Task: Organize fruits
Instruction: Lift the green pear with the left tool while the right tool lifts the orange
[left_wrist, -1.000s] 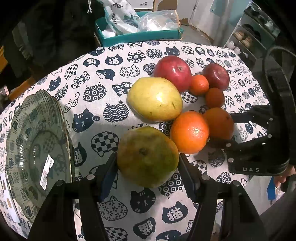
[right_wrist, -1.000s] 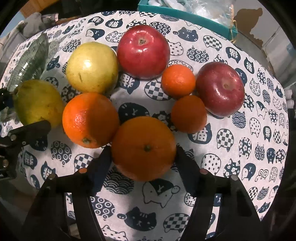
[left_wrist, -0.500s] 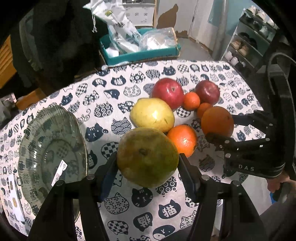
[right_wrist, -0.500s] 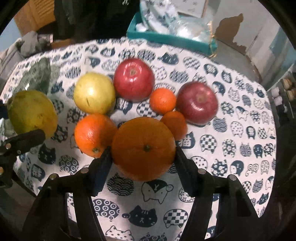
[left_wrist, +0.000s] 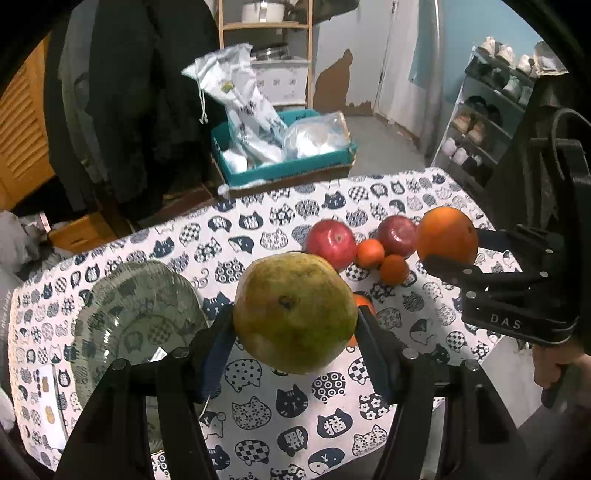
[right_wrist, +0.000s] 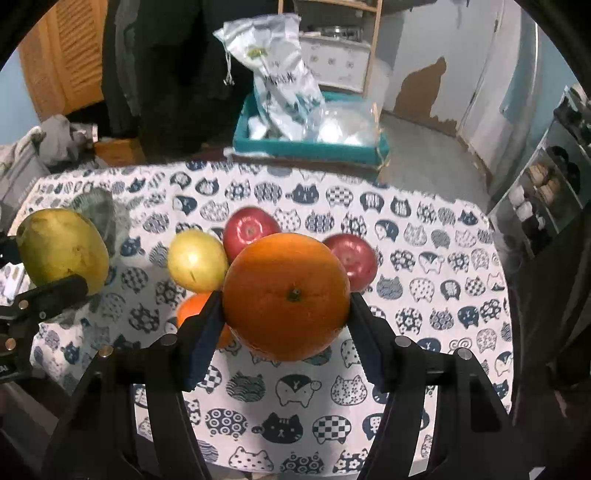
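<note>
My left gripper (left_wrist: 295, 328) is shut on a large green-yellow pear (left_wrist: 294, 312) and holds it high above the table. It also shows in the right wrist view (right_wrist: 61, 254). My right gripper (right_wrist: 286, 314) is shut on a big orange (right_wrist: 286, 297), also lifted; it shows in the left wrist view (left_wrist: 447, 235). On the cat-print cloth lie two red apples (left_wrist: 330, 243) (left_wrist: 397, 235), two small tangerines (left_wrist: 370, 253) (left_wrist: 394, 269), a yellow pear (right_wrist: 197, 260) and another orange (right_wrist: 194, 308). A glass plate (left_wrist: 122, 325) sits at the table's left.
A teal box (left_wrist: 288, 170) with plastic bags stands on the floor beyond the table's far edge. A shoe rack (left_wrist: 491, 110) is at the right. Dark clothes (left_wrist: 129, 92) hang at the back left. The cloth (right_wrist: 424, 321) spreads to the right of the fruit.
Both grippers have risen well above the table, each carrying its fruit. The pear and the big orange have left the cloth; the other fruit stayed in place.
</note>
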